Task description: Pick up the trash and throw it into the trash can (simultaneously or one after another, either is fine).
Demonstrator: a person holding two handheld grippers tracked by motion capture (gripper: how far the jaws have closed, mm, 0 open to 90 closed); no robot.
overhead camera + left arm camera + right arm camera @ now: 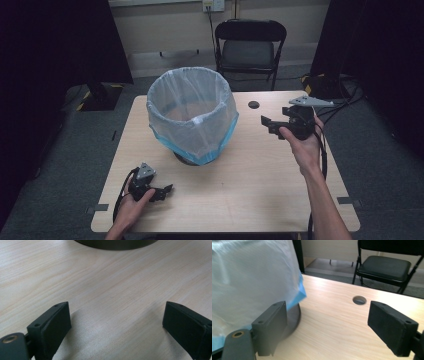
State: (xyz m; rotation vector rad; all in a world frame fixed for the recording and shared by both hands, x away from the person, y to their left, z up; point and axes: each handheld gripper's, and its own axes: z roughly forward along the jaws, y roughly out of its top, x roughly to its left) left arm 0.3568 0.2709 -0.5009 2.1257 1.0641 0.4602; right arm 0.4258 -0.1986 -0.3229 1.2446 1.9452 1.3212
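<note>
Centre of the high view, slightly toward upper left: a bin (192, 116) stands upright on the counter (260, 185), lined with a translucent white bag (172, 97) whose blue edge hangs over the outside wall.

Right gripper (267, 124): held above the counter at right of frame, level with the bin's middle, jaws pointing left toward the bin wall. Jaws spread wide, nothing between them. In the right gripper view (327, 327) the bag (249, 282) sits at the left of frame, just beyond the left jaw, with the bin's dark base (293, 318) below it; apart, not touching. A round cable hole (359, 300) in the counter lies between the jaws farther off, and a black folding chair (384, 266) stands behind.

Left gripper (167, 190): low at lower left of the high view, near the counter's front edge, jaws pointing right. Jaws also released and empty. In the left gripper view (116, 325) the bin base (116, 243) shows at the top edge, well ahead of the jaws.

Judgement: the bag's hanging edge on the right side of the bin is the nearest graspable part, and the right gripper is nearer and already faces it. Approach is a short sideways travel to the left; the bag edge runs roughly around the wall, across the jaw gap.
</note>
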